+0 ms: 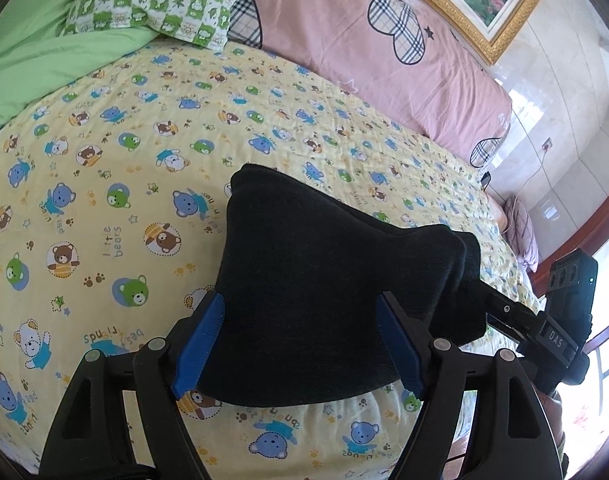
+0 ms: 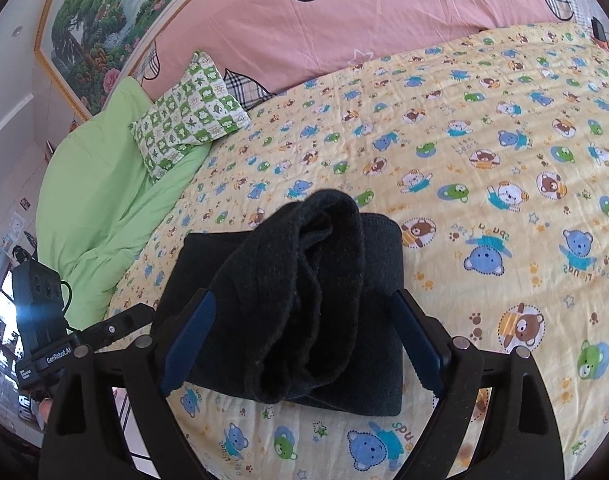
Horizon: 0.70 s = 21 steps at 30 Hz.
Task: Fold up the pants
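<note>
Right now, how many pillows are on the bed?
1 that I can be sure of: the green-and-white checked pillow at the head of the bed, lying on the green blanket beside the pink blanket. Others may be hidden under the bedding.

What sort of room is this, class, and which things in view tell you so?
Most likely a bedroom. A bed's yellow bear-print sheet holds the dark pants, with a green checked pillow, a pink quilt and a gold-framed painting on the wall behind.
</note>
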Motion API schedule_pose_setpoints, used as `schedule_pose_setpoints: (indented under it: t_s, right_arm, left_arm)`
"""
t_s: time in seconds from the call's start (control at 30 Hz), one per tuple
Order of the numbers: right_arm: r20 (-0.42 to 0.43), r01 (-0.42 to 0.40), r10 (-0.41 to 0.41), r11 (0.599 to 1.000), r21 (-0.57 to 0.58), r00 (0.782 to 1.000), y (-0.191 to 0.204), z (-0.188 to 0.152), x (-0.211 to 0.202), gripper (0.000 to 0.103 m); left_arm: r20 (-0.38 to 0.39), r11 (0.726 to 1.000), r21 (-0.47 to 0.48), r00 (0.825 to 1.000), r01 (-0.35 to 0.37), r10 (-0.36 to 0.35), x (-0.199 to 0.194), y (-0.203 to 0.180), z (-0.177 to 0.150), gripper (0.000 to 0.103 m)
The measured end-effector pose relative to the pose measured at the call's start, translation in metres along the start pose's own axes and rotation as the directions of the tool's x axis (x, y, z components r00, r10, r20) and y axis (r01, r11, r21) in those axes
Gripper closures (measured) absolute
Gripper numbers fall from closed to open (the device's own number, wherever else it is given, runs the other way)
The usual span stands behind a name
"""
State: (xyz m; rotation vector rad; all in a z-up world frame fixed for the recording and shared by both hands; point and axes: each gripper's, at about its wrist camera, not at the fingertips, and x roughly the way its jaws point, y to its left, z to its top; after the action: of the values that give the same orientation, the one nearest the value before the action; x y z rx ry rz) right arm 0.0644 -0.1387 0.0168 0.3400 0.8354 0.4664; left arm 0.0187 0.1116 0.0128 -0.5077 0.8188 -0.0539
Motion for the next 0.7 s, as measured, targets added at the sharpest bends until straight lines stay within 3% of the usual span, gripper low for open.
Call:
schedule_pose_setpoints:
  t_s: [0.53, 0.7]
  right_arm:
    - [-0.022, -0.031, 0.032, 0.997, 0.075, 0.999, -0.026, -0.016, 0.014, 0.014]
    - [-0.017, -0.065, 0.066, 0.995, 0.074, 0.998, -0.031, -0.020, 0.015, 0.032]
  left_arm:
    - [-0.064, 0.999, -0.049, 0.998, -0.024, 0.021, 0.033, 0.017, 0.003, 0.024]
    - [-0.077, 0.998, -0.065, 0.997, -0.018, 0.013, 0.044, 0.022, 0.005, 0.024]
